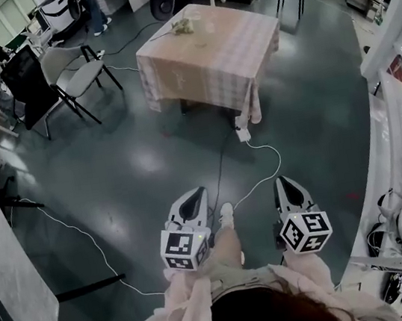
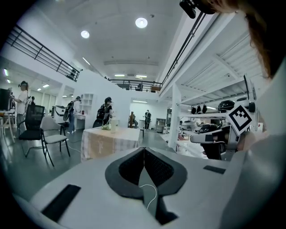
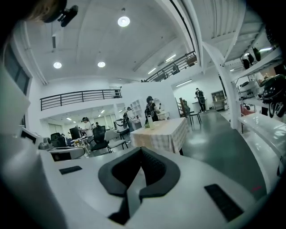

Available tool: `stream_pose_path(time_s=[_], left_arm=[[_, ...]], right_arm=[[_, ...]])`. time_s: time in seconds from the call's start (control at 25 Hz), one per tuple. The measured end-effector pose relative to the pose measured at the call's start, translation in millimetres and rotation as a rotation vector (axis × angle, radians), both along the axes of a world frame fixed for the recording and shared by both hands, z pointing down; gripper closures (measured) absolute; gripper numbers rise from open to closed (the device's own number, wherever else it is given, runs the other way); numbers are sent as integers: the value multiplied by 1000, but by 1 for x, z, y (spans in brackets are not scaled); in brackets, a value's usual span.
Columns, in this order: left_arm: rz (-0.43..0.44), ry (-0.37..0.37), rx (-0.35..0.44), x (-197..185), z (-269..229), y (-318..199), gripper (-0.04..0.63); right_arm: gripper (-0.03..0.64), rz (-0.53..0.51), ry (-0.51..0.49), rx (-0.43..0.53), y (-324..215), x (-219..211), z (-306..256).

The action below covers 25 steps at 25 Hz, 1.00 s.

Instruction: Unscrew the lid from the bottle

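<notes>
Standing well back from the table (image 1: pixel 225 65) right now, so nothing about the lid has started. Both grippers are held out at waist height over the floor. The left gripper (image 1: pixel 192 200) has its jaws pressed together with nothing between them, and its own view shows the dark pads meeting in a line. Same for the right gripper (image 1: pixel 289 183): closed up, empty.

The bottle (image 1: pixel 199 32) is on the checked tablecloth, toward the far corner of the table and set in a bit from the edges. It's standing upright as far as I can tell. Some greenish clutter (image 1: pixel 181 26) sits just beside it, on the side nearer the far left edge. From here I honestly can't make out the lid, it's too small.

My guess on handling: the bottle looks pale and see-through, so probably light plastic, not glass. That means it'll want to spin or slide on the cloth when you twist the top, and the walls may squash if you clamp hard. I'd pin the body around the middle or lower down with one gripper, firm but not crushing. The other one goes square on the lid from the sides, pads flat on its rim. A smooth cap may slip, so get a full bite before turning. Also watch that green stuff when reaching in from the left edge.
</notes>
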<state>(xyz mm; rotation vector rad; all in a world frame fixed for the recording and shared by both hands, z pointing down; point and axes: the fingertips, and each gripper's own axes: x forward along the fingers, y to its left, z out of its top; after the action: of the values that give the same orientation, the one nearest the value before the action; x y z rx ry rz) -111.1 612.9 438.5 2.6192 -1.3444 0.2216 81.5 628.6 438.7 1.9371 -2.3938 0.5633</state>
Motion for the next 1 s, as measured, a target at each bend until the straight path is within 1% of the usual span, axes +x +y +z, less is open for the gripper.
stream_pose_path(time_s=[0.12,0.24,0.36,0.52,0.8,1.0], left_arm=[[7,0,6,4,3,-20,568],[13,2,-2,12,10,-51,568],[24,-1,-6,24,14,-91,568],[36,-1,6,33,7,-153,568],[41,10,12,25,-6,-270,568],[48,18,25,13,-11,-333,568]], right_arm=[[603,-9,-1,-4,-20,0,2],[603,-21,5,-10,-49,2,7],[603,-17,8,-19,-87,13,9],[603,-21,5,-13,-150,20,0],[603,-29,-7,-12,-268,7,-12],[603,-35,-18,-12,-334,-8,-14]])
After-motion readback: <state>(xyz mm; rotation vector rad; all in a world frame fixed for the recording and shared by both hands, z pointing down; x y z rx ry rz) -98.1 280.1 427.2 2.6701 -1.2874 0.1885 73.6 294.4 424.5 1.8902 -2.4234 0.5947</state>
